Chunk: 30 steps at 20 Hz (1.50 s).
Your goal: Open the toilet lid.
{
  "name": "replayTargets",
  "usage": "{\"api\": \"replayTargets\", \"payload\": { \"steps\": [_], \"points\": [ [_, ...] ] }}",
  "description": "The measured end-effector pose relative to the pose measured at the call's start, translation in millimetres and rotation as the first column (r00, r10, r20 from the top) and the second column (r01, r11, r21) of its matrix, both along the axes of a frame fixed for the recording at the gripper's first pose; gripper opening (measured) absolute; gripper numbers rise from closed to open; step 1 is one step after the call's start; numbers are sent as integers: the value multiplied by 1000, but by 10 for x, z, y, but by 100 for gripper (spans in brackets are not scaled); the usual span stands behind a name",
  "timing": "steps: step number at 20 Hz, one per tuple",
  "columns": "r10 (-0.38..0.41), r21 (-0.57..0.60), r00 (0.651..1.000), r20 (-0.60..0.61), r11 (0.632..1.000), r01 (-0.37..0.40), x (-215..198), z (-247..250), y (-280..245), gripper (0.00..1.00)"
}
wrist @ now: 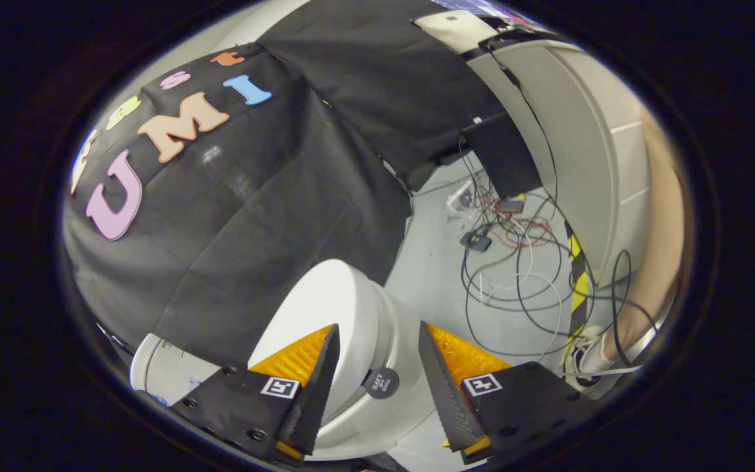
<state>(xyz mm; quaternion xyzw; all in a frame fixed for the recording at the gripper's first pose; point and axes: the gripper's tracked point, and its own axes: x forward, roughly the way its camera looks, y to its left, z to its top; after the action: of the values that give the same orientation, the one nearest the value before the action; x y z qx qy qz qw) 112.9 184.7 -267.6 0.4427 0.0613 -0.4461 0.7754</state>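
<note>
Gripper [377, 380] with jaws spread apart, gripping nothing; white toilet lid [325, 314] standing raised between and just beyond the fingers, leaning toward the black cloth wall [233, 216]; toilet seat [377, 419] below it with a small round dark tag [381, 382] on the rim; further off, tangled cables [522, 262] across the grey floor [430, 275], beside a white cabinet [580, 164] and a person's leg [659, 249]

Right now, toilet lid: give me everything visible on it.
The toilet lid is white, smooth and glossy, likely plastic, rounded at its far end. It lies closed on the toilet, tilted in this view, against the black cloth wall. The gripper is open, jaws spread either side of the lid's near part, neither visibly pressing it.
</note>
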Motion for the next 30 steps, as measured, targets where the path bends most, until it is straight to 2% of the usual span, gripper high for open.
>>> {"api": "replayTargets", "payload": {
  "steps": [6, 14, 22, 23, 25, 27, 29, 30],
  "points": [
    [91, 192, 994, 52, 976, -99, 230, -412, 364, 76],
    [82, 306, 988, 135, 944, -120, 407, -575, 446, 76],
    [61, 358, 988, 139, 927, -108, 402, -638, 426, 17],
    [53, 363, 987, 151, 926, -105, 410, -620, 422, 20],
    [61, 353, 985, 162, 929, -116, 407, -566, 450, 15],
    [74, 340, 985, 154, 932, -123, 491, -649, 387, 15],
    [71, 345, 987, 143, 931, -117, 427, -599, 427, 6],
    [69, 338, 988, 140, 934, -114, 389, -553, 425, 6]
  ]
}}
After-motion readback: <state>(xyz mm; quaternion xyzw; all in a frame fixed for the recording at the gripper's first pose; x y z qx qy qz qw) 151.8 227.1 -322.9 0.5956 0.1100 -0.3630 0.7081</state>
